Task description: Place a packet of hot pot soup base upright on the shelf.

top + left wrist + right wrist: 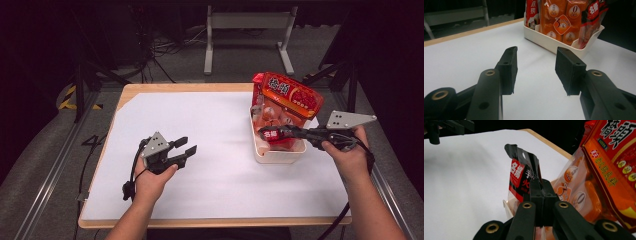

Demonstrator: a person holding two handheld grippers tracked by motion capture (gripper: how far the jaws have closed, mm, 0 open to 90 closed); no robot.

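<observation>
A white bin (278,154) on the right of the table holds several snack bags; its near wall also appears in the left gripper view (554,42). My right gripper (287,133) is shut on a black-and-red snack packet (522,178), pinching its top edge above the bin's near-left corner (507,207). Behind the packet stand a clear bag of orange rolls (579,195) and a large red bag (290,95). My left gripper (186,149) rests on the white sheet at the left, jaws apart with nothing between them (536,70).
White paper (210,140) covers most of the wooden table (135,90). Beyond the far edge are metal stand legs (247,40) and cables on the floor. A rail (55,165) runs along the left side.
</observation>
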